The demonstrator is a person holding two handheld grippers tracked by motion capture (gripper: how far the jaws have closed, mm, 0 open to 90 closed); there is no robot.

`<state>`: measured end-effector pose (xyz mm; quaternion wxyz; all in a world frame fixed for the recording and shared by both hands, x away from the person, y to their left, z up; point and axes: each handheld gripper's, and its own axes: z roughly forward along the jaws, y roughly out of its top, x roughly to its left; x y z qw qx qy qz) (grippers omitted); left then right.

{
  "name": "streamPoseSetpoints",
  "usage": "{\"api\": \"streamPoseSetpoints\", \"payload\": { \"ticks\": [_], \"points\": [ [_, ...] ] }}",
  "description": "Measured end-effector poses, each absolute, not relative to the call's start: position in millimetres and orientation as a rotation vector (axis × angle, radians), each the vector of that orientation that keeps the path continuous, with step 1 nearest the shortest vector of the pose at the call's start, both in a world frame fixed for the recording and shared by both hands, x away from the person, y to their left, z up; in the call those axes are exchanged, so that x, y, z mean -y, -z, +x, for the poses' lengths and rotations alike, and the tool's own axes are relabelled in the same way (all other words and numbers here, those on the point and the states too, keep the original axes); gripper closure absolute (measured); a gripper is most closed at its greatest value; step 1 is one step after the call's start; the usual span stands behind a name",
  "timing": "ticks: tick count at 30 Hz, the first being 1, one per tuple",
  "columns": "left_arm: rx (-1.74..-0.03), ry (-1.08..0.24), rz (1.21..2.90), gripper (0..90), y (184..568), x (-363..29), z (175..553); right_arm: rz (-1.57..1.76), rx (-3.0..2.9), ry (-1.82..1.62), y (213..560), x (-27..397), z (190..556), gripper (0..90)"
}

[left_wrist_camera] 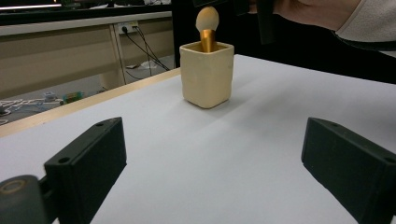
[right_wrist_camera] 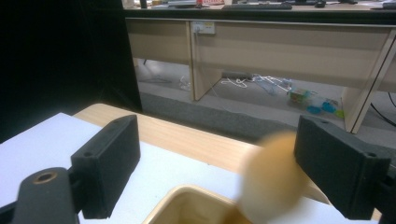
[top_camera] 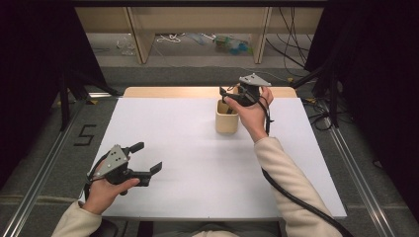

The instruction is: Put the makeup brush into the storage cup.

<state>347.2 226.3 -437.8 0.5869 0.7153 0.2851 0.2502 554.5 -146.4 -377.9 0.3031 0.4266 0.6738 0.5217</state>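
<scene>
Item: brush (left_wrist_camera: 207,29), pale tuft up, gold ferrule, standing in cream holder (left_wrist_camera: 207,74) at the bench (top_camera: 197,168) far edge. Right hand-held gripper (top_camera: 236,97) is hovering above it, jaws gaping, empty, seemingly after release. Left hand-held gripper (top_camera: 146,158) is idling wide open near the front.

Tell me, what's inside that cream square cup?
A brush stands in the cup, pale head and gold collar poking above the rim. Its handle is hidden by the walls.
</scene>
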Motion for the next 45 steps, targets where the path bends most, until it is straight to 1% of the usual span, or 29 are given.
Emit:
{"api": "streamPoseSetpoints", "payload": {
  "ticks": [14, 22, 28, 36, 45],
  "points": [
    [-0.668, -0.584, 1.668, 6.0, 437, -226, 347, 1.098, -1.803, -1.379, 374, 143, 547, 15.4],
    [-0.667, -0.587, 1.669, 5.8, 437, -227, 347, 1.052, -1.826, -1.368, 371, 141, 539, 13.7],
    [-0.669, -0.591, 1.667, 4.2, 437, -227, 347, 1.035, -1.855, -1.361, 369, 143, 533, 13.3],
    [-0.656, -0.598, 1.669, 1.8, 436, -227, 347, 1.006, -1.861, -1.379, 364, 152, 519, 13.2],
    [-0.659, -0.593, 1.662, 0.0, 436, -227, 347, 0.997, -1.878, -1.409, 363, 174, 499, 13.3]
  ]
}}
